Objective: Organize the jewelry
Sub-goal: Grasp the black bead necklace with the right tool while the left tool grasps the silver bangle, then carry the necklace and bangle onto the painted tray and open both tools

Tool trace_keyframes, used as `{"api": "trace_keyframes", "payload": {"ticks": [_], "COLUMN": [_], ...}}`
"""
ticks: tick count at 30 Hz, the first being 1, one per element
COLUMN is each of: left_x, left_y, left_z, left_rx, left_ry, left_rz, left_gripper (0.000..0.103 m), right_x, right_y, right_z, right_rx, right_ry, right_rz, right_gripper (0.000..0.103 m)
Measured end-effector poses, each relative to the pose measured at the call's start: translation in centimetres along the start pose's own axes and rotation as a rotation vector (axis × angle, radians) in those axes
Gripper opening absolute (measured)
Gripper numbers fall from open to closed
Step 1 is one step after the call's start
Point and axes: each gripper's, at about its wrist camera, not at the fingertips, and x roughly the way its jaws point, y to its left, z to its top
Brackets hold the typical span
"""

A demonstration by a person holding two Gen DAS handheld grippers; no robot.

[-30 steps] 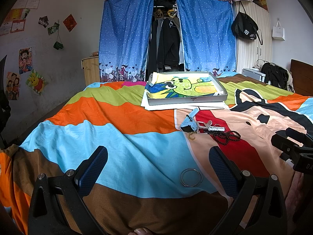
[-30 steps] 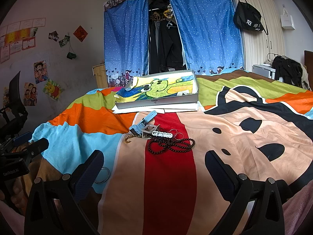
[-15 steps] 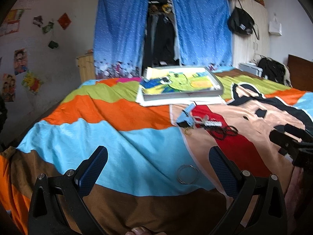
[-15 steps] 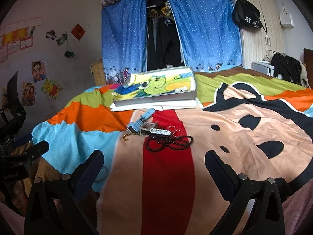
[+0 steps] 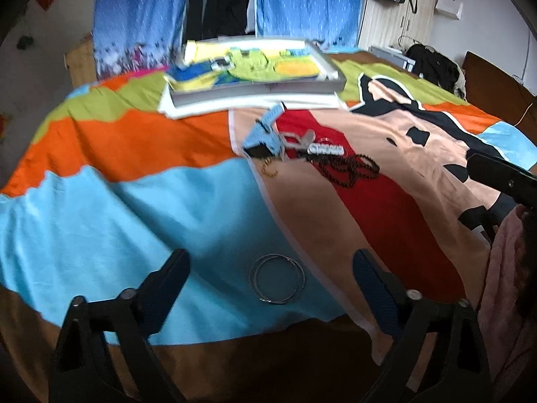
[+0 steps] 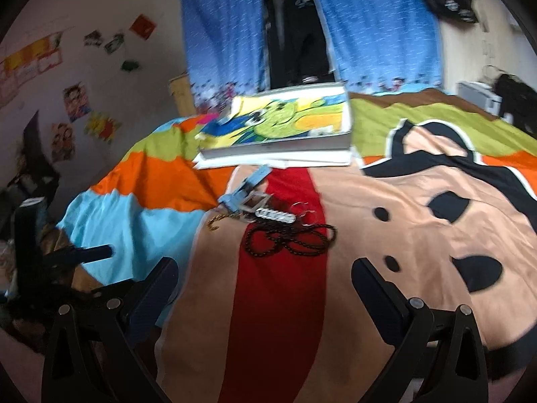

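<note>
We see thin shiny metal hoops (image 5: 278,279) on a soft matt multicoloured cloth bedspread (image 5: 134,208); dark glossy bead strand (image 6: 290,242) farther off.

A dark bead necklace (image 6: 290,242) lies on the patchwork bedspread (image 6: 419,228), beside a blue watch strap (image 6: 246,189). The right gripper (image 6: 265,277) hovers with jaws apart, nothing between them.

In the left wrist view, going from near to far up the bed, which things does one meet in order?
Left gripper, its jaws closing with nothing pressed between them → silver hoop rings → dark bead necklace → light blue watch strap → flat box with the cartoon picture → blue curtains.
</note>
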Motion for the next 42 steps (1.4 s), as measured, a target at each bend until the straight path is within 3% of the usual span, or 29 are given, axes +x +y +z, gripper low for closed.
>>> {"api": "trace_keyframes", "payload": {"ticks": [4,6,8,10,18,26,31,34,42], "left_x": [2.2,2.9,3.7,4.6,5.9,6.4,6.5,6.6,5.1], "left_y": [0.8,1.0,1.1,1.5,2.0,2.1,2.2,2.0,1.7], "left_z": [0.0,-0.1,-0.2,-0.6,-1.0,-0.8,-0.2,0.4,2.1], "left_rx": [-0.031,-0.037,-0.035,-0.044,-0.067,-0.11,-0.14,-0.147,-0.175], "left_ry": [0.088,0.115,0.147,0.191,0.213,0.198,0.197,0.195,0.15], "left_rz": [0.006,0.004,0.019,0.027,0.074,0.096,0.094,0.086,0.036], "left_gripper": [0.069,0.055,0.047,0.034,0.007,0.002,0.002,0.001,0.001], "right_x": [3.1,4.4,5.7,7.1,12.0,15.8,15.7,15.6,11.4], "right_y": [-0.7,-0.8,-0.9,-0.9,-0.9,-0.2,0.1,0.3,0.3], "right_z": [0.3,0.4,0.7,1.0,1.7,0.8,0.0,-0.3,0.2], "right_rx": [0.009,-0.001,-0.028,-0.052,-0.12,-0.143,-0.161,-0.154,0.007], "right_ry": [0.095,0.131,0.158,0.185,0.264,0.31,0.324,0.33,0.294], "right_rz": [0.104,0.148,0.173,0.198,0.273,0.225,0.2,0.205,0.411], "right_gripper": [0.103,0.103,0.098,0.083,0.057,0.039,0.013,0.007,0.007]}}
